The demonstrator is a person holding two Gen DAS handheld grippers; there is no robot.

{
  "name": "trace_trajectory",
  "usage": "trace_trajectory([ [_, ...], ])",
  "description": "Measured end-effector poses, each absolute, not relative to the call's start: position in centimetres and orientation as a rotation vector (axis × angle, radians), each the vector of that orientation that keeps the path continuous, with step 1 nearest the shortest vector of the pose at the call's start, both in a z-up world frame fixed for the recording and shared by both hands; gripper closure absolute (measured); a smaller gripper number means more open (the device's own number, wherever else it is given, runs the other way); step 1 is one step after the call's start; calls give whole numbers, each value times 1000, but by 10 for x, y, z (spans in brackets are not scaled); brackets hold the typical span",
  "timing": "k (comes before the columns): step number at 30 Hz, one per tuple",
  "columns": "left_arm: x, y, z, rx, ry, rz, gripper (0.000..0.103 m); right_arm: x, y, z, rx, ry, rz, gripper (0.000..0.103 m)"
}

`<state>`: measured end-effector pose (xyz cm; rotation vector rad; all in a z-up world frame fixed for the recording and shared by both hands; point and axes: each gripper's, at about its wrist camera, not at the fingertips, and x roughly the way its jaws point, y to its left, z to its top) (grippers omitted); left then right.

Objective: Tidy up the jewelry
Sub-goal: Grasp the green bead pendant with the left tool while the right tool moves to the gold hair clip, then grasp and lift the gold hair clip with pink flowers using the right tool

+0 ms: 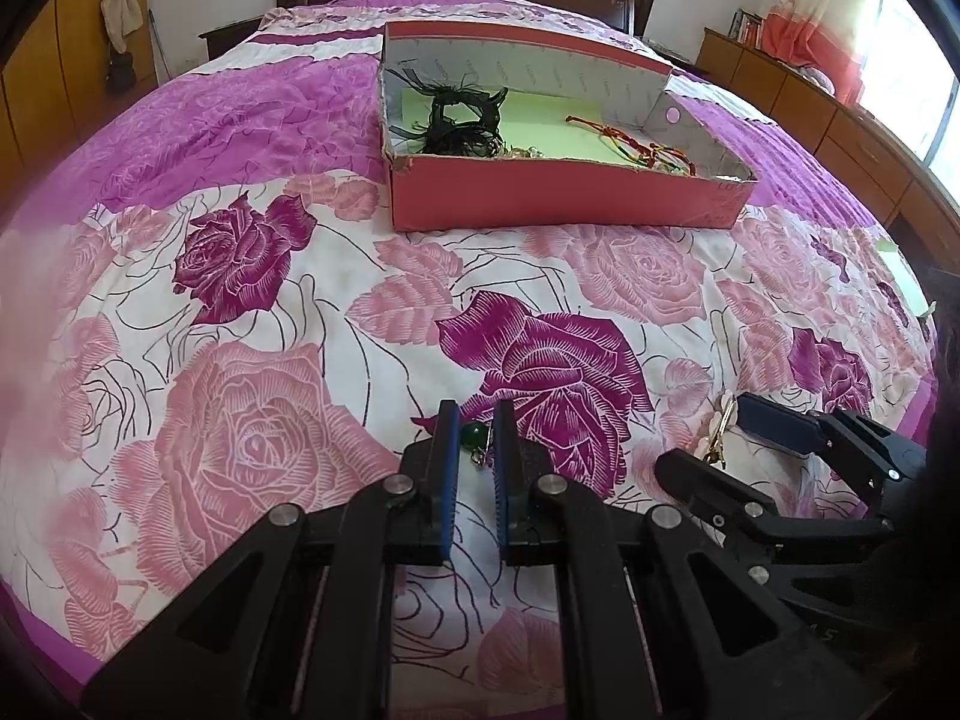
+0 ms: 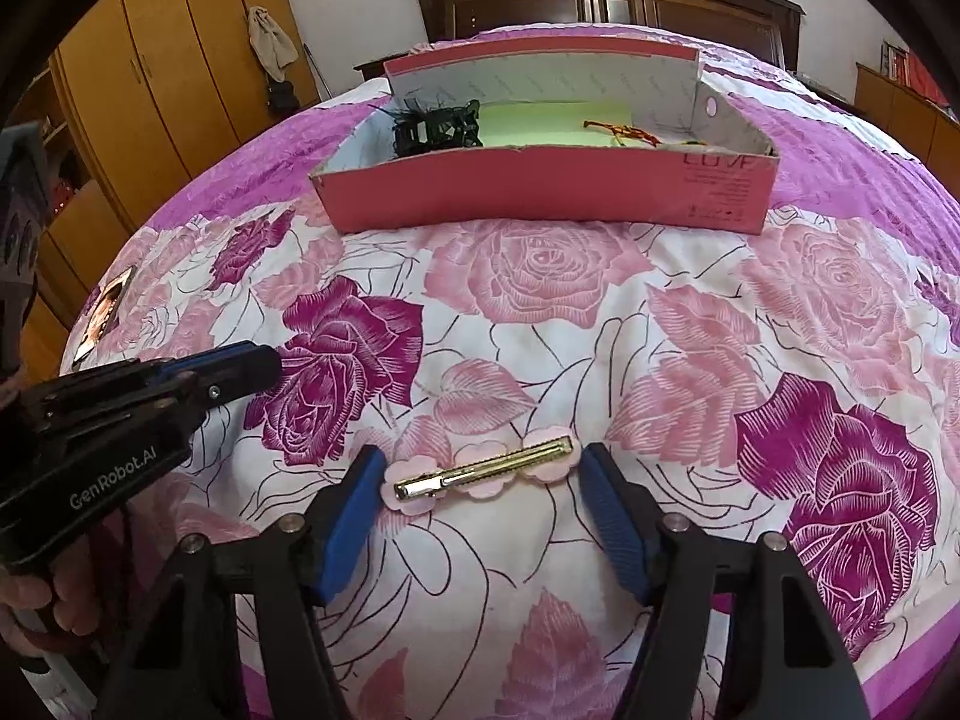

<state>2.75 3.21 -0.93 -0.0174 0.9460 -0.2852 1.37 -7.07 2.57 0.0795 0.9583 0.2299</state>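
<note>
Your left claw (image 1: 474, 420) points steeply down at the bedspread (image 1: 270, 360), jaws drawn narrow around a small green bead piece (image 1: 473, 437) with a gold fitting; the blue pads (image 1: 447, 426) sit on either side of it, though contact itself is hard to confirm from the left wrist view. Your right claw (image 2: 480, 468) is angled down likewise, low over the bed, jaws spread wide and straddling a pink flower hair clip (image 2: 480, 471) that lies flat with its gold clasp upward. Neither pad (image 2: 354, 498) touches the clip; a gap shows at each end. In the right wrist view the left claw enters from the left edge, level with the bed surface, your hand (image 2: 30, 606) partly visible on its grip. The pink box (image 1: 564, 198) stands open farther up the bed, well apart from both claws, holding black cord jewelry (image 1: 462, 114) at its left end and a red-orange string bracelet (image 1: 630, 144) toward its right, on a green liner.
</note>
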Motion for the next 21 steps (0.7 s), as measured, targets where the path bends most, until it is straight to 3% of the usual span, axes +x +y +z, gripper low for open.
trace_trajectory([
  [21,28,20,28,-35,819,-281,101,4,-113,74,144,802,231,34],
])
